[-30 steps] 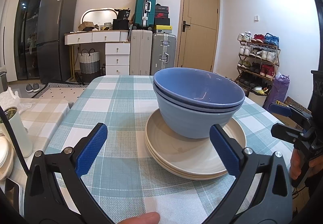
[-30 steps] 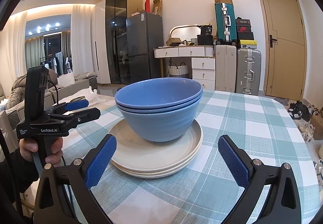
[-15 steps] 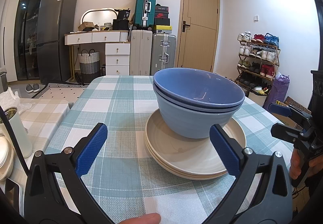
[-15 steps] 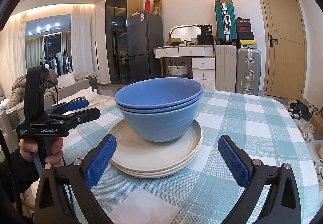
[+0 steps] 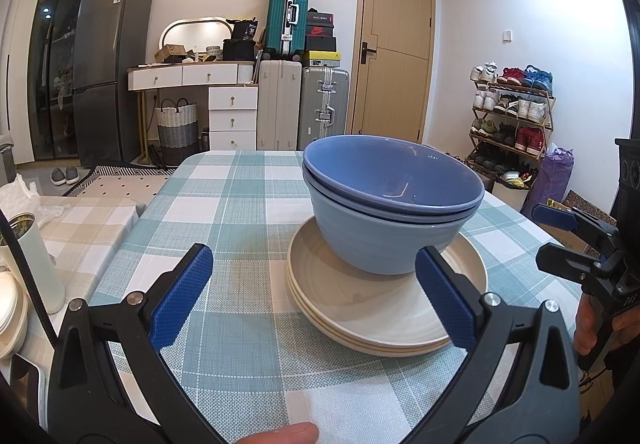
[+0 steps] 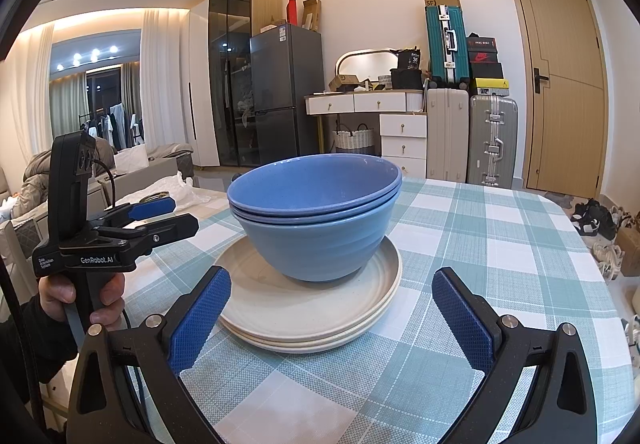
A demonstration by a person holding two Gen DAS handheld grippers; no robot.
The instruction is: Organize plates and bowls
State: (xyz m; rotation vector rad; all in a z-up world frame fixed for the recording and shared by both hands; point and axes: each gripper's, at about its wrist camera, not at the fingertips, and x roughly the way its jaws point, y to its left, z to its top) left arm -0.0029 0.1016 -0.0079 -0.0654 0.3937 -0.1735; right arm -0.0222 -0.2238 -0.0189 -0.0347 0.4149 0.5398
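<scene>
Left hand-held gripper [image 5: 312, 294]: jaws apart, nothing held, low over bench [image 5: 224, 211], plates at 1 o'clock. Right hand-held gripper [image 6: 330, 314]: jaws apart, nothing held, plates at 12 o'clock, just beyond pads. Blue bowls [image 6: 316, 211]: nested stack, upright, sitting on plates. Cream plates [image 6: 316, 308]: stacked flat on bench w/ green-check cloth. Pale tumbler [image 5: 38, 260]: upright, 9 o'clock in left view, well apart from stack.

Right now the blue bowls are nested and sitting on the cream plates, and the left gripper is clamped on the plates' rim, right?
Not quite. The left gripper is open and holds nothing, as the left wrist view shows. The blue bowls are nested on the cream plates.
</scene>
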